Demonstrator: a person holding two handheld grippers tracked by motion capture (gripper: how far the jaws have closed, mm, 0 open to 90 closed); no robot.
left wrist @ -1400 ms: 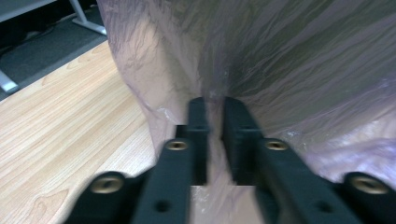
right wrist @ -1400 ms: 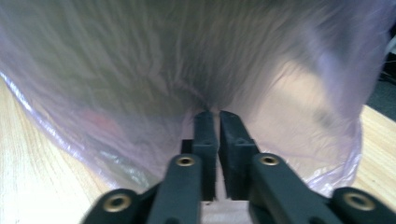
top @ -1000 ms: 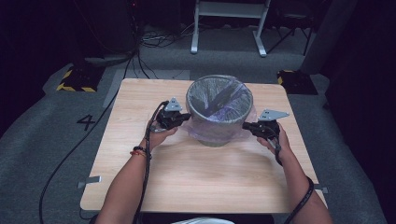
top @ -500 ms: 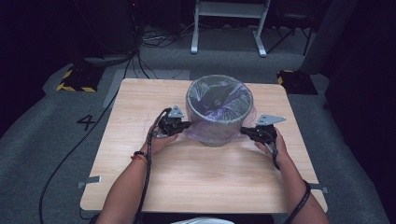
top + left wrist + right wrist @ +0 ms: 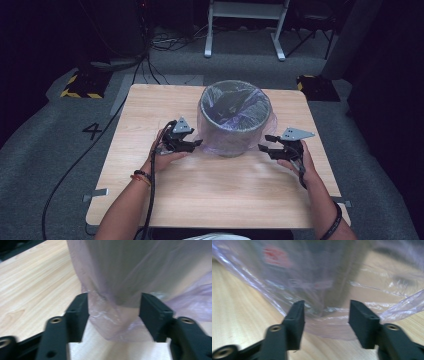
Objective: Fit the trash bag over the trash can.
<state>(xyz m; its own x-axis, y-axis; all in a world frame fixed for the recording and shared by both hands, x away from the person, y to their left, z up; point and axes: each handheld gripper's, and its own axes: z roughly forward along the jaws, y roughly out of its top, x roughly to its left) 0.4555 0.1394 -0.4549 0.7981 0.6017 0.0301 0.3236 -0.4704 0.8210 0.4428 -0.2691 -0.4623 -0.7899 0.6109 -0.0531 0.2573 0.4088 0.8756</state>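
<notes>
Wood-grain table (image 5: 150, 110) carries a grey bin (image 5: 235, 120) near its middle, lined with a thin purple bag (image 5: 110, 317) that hangs loose down the outside. Both grippers sit low at the bin's base, the left gripper (image 5: 192, 144) on one side, the right gripper (image 5: 265, 148) opposite. Their jaws have just been opening, and each pair now stands apart with bag film between the pads, not pinched. Beyond the table lie a white stand (image 5: 245, 30), cables (image 5: 165, 45) and a floor mark "4" (image 5: 93, 131).
</notes>
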